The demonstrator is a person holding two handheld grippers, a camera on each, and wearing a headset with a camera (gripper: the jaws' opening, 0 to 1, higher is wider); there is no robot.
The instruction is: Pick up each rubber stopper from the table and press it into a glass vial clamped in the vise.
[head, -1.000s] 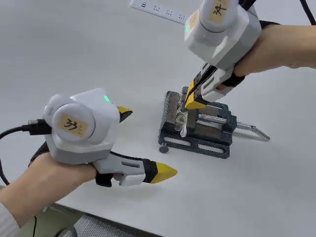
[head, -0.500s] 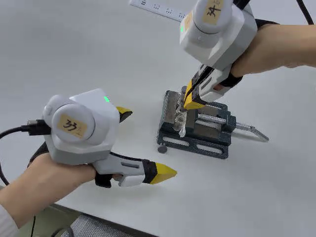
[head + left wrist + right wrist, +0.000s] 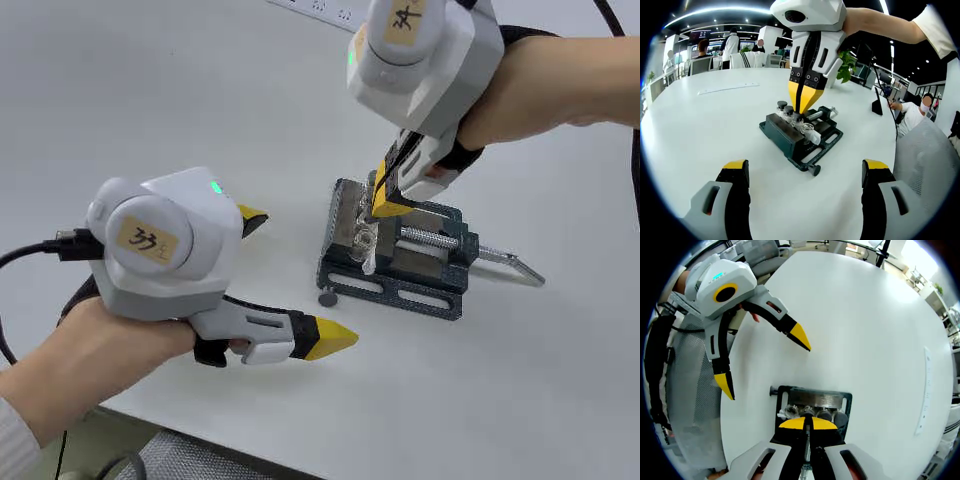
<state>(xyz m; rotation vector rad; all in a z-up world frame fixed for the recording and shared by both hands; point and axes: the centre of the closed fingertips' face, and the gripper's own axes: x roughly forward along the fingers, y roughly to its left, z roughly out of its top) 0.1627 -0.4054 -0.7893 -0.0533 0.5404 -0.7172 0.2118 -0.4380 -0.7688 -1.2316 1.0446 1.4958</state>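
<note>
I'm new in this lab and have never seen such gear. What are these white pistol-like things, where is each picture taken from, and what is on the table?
There is no robot here. A person holds a hand-held gripper in each hand. The head view comes from a headset camera that looks down at the table. The two round pictures each come from a camera on one gripper, looking along its own jaws.

The left gripper hangs over the table with its jaws wide open, holding nothing. The right gripper points down with its jaws shut. Its tips are right at a row of small glass vials clamped in a dark vise. Some vials carry dark stoppers. I can't tell whether a stopper sits between the right jaws.
</note>
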